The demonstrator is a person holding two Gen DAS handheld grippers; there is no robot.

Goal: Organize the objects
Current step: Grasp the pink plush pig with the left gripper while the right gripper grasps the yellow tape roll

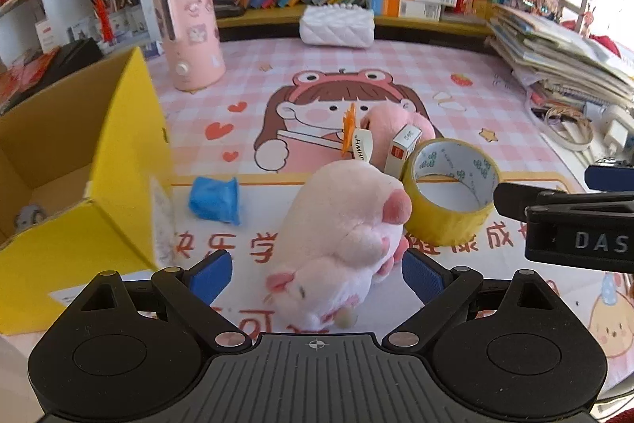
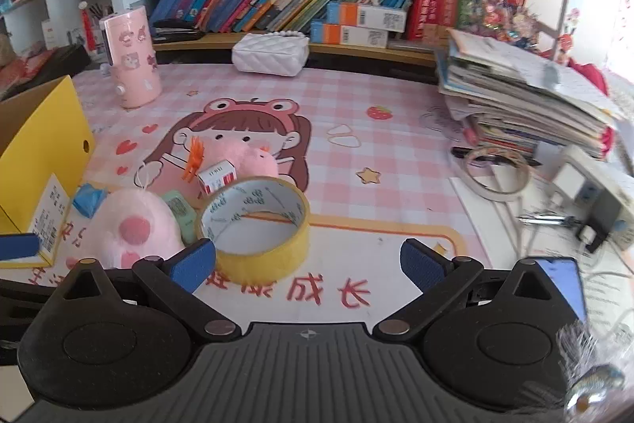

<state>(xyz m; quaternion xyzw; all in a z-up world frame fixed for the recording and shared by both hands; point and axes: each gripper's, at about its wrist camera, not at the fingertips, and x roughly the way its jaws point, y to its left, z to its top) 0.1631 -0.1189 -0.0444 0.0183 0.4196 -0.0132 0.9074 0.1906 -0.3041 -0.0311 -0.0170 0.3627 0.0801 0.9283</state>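
Bookshelves back a desk laid with a pink cartoon mat (image 1: 495,98). At the left an open yellow box (image 1: 119,153) waits, its interior nearly bare. Just beside it the left gripper (image 1: 317,276) stands spread, pads clear, with the pink plush toy (image 1: 340,240) lying between them, its long axis running away from the tongs toward the tape roll (image 2: 257,228). Further right, the right gripper (image 2: 309,264) is likewise spread and holds nothing; the roll sits just ahead, toward its left finger. Judging by nearness, the left hand takes the plush.
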